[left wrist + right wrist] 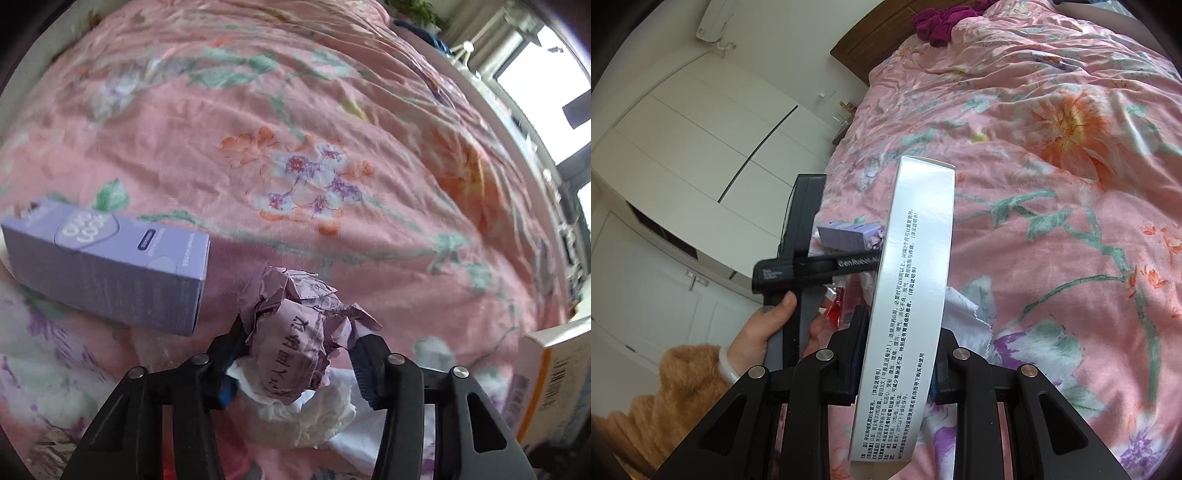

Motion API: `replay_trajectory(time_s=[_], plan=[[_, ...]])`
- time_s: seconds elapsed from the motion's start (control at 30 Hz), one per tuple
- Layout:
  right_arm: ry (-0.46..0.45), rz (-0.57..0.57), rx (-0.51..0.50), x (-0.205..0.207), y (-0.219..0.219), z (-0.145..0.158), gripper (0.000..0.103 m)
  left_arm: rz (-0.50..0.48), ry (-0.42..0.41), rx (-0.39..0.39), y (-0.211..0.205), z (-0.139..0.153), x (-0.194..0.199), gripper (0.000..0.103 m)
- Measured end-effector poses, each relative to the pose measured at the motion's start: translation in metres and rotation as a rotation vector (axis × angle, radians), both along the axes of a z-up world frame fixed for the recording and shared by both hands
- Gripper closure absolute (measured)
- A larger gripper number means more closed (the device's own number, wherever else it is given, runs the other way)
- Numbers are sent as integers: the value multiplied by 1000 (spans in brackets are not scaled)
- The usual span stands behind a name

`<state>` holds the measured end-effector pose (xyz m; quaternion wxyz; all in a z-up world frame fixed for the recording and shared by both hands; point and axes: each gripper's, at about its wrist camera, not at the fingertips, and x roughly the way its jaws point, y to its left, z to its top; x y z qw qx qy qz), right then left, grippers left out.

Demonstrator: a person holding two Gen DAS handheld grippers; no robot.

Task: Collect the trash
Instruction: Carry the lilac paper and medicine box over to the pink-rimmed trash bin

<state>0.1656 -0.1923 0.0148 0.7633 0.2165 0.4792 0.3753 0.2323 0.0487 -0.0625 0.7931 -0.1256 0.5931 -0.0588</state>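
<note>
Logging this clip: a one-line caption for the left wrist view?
Left gripper around crumpled purple paper, lavender box beside it on floral bedspread.

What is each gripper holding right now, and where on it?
Right gripper clamps the white box across its narrow sides, near its lower end. Left gripper straddles the crumpled purple paper; whether it grips cannot be told.

A crumpled paper ball [295, 332] is seen on tissue [314, 417] upon the bedspread [295, 129], between the left gripper [295, 363] fingers. A purple box [107, 258] lies left of it, another box [554, 376] far right.
</note>
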Motion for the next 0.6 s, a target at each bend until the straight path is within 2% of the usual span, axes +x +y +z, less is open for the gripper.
replay_trajectory(time_s=[0.03, 0.13, 0.17, 0.2, 0.27, 0.3, 0.33, 0.4, 0.5, 0.6], plan=[[1, 2, 0, 0, 1, -1, 76, 9, -13, -19, 4, 2, -1, 51], [6, 8, 5, 0, 2, -2, 76, -5, -35, 6, 7, 10, -5, 57], [5, 9, 3, 0, 3, -3, 76, 0, -48, -22, 9, 15, -7, 58], [5, 10, 4, 0, 3, -2, 76, 11, -67, -63, 11, 22, -9, 58], [0, 13, 6, -1, 4, -2, 76, 39, -123, -217, 23, 40, -16, 58], [-2, 15, 5, 0, 5, -1, 76, 47, -153, -270, 27, 50, -20, 57], [-3, 16, 5, 0, 6, -1, 76, 48, -174, -276, 29, 58, -23, 56], [-8, 14, 6, -1, 6, 1, 76, 34, -225, -225, 28, 77, -28, 56], [-17, 16, 3, -2, 7, 4, 76, 11, -301, -201, 27, 98, -40, 56], [-24, 23, 2, -4, 9, 7, 76, 16, -289, -213, 29, 97, -45, 56]])
